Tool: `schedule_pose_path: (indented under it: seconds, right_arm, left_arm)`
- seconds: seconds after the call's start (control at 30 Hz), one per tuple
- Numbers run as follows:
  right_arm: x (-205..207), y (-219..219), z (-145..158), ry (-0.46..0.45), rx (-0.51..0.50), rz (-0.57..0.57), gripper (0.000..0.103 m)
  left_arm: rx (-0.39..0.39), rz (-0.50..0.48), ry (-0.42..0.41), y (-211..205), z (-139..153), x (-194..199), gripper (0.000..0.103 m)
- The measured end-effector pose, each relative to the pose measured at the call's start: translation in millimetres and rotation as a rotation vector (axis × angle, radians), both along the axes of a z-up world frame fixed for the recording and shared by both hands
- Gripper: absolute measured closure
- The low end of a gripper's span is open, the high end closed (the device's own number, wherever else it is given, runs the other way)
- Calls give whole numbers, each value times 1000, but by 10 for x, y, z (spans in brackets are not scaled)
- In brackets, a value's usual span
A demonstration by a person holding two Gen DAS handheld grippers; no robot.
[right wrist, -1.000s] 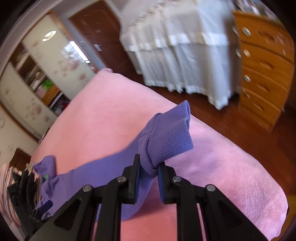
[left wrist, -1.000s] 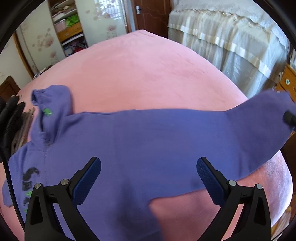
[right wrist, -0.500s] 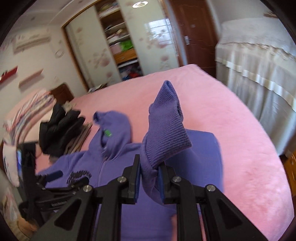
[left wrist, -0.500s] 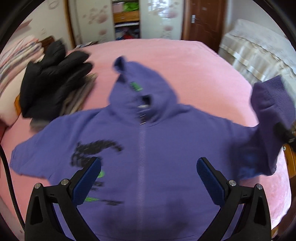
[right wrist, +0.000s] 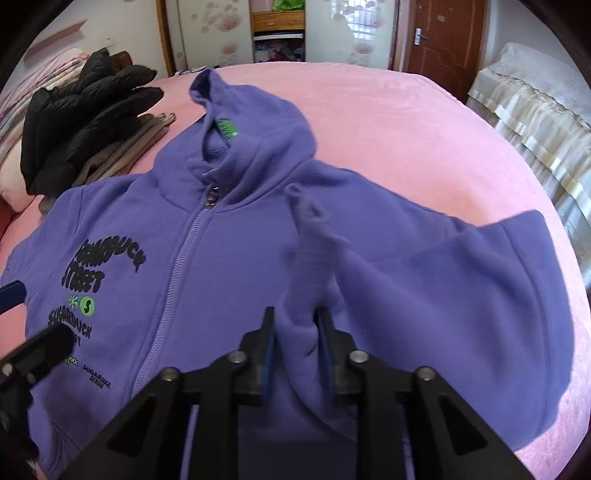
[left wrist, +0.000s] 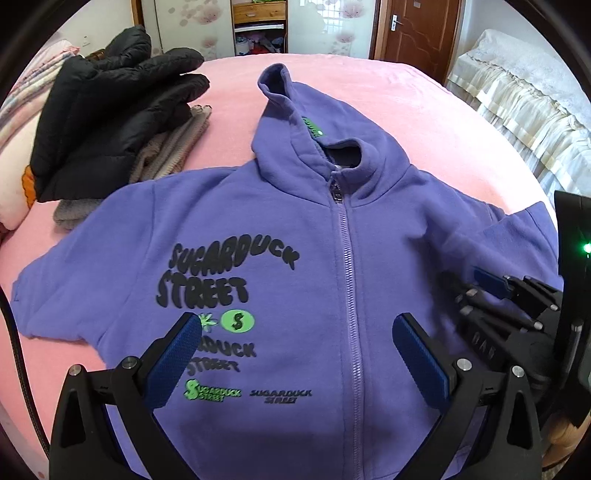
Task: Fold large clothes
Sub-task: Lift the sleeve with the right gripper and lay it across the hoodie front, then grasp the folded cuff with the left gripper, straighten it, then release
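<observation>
A purple zip hoodie (left wrist: 295,229) with black "SUGARDUCK STREET" print lies face up on the pink bed (left wrist: 424,110), hood pointing away. My left gripper (left wrist: 295,354) hangs open over the lower chest, with nothing between its fingers. My right gripper (right wrist: 295,332) is over the hoodie's right side. Its jaws are opening, and the right sleeve (right wrist: 461,295) is folded in across the chest. The ribbed cuff (right wrist: 314,236) still runs between the pads and is flopping forward, blurred. The right gripper (left wrist: 469,291) also shows at the right edge of the left wrist view.
A black puffer jacket (left wrist: 110,103) sits on grey knitwear (left wrist: 170,147) at the bed's far left. A second bed with a cream cover (left wrist: 524,110) stands to the right. A brown door (left wrist: 417,29) and a wardrobe are behind.
The right gripper carried the raised cuff leftward over the chest and its jaws have widened; the cuff has dropped forward. The left gripper's view swung from the hoodie's back edge to its front.
</observation>
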State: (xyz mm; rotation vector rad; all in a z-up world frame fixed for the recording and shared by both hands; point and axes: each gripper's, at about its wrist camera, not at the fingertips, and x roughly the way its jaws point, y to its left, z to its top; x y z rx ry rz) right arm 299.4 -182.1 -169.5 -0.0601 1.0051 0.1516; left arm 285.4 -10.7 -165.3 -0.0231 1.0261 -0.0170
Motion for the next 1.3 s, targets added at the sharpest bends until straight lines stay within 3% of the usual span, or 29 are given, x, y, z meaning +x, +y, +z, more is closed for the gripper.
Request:
schedule_pose_path:
  seconds: [0.07,0.13,0.33,0.47,0.6,0.7,0.77,0.83,0.9,1.0,1.13,1.23,1.3]
  right_arm:
    - [-14,36,14,5,13,24,57]
    - [-56,47,26,-3,11,34,53]
    - [-287,-101,255,-65,57,21,52]
    - [-593,-354,467,-147,76,-23,52]
    - [-876,-639,510,-174,121,-92,52]
    - [-1054,-806,452,-173,118,-134,52]
    - [-1132,-886,395,-172,100,-158,52]
    - [-1171,-952,352,-173,89,-178,52]
    - [-1196,-1033,324,-173,103,-198,52]
    - [-1196,-1141,314,-177,135,-229,52]
    - [-1174,-1187,318,-190,120,-244,52]
    - [-1178,-1230,290,-187,93,-250,52]
    - [-1159,-1274,245,-170,88,-253,52]
  left_arm:
    - [-19,-7,1,-21,-22,31,0]
    - [-31,-13,1,-32,-41,61,0]
    - [-99,-53,32,-140,-144,180,0]
    - [-222,-94,77,-273,-222,274,2]
    - [-382,-131,144,-451,-328,427,12]
    - [-436,-131,165,-572,-401,500,15]
    - [-457,-138,183,-680,-468,562,24]
    - [-478,-144,209,-771,-529,598,39]
    - [-478,-144,230,-850,-613,642,53]
    - [-477,-141,256,-976,-711,715,89]
    - [-380,-148,219,-1126,-636,727,95]
    - [-271,-172,109,-1197,-330,709,95]
    - [-257,-171,41,-1135,-87,701,95]
